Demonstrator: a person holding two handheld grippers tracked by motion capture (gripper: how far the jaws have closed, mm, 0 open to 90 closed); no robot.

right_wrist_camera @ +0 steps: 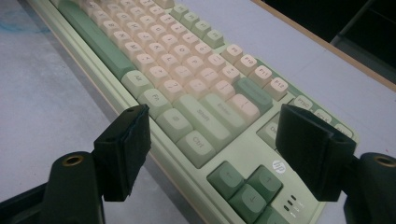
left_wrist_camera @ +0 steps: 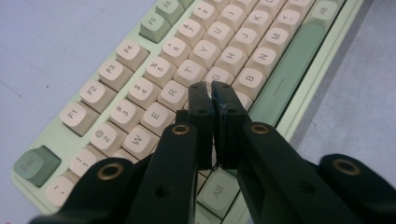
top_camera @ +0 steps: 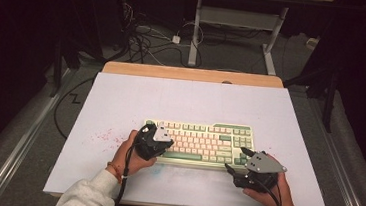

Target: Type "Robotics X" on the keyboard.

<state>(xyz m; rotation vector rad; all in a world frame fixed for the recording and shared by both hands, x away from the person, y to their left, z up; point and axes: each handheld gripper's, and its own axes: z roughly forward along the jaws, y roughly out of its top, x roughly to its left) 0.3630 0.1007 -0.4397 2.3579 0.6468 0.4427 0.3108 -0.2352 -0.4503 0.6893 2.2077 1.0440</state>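
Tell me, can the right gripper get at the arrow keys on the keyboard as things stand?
Probably yes: the right gripper hangs open just off the keyboard corner, and the arrow keys sit uncovered between its jaws' line of approach.

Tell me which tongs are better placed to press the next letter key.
Left. The left tongs are shut into a narrow tip over the letter rows of the keyboard, near F and G. The right tongs stand wide open by the arrow keys.
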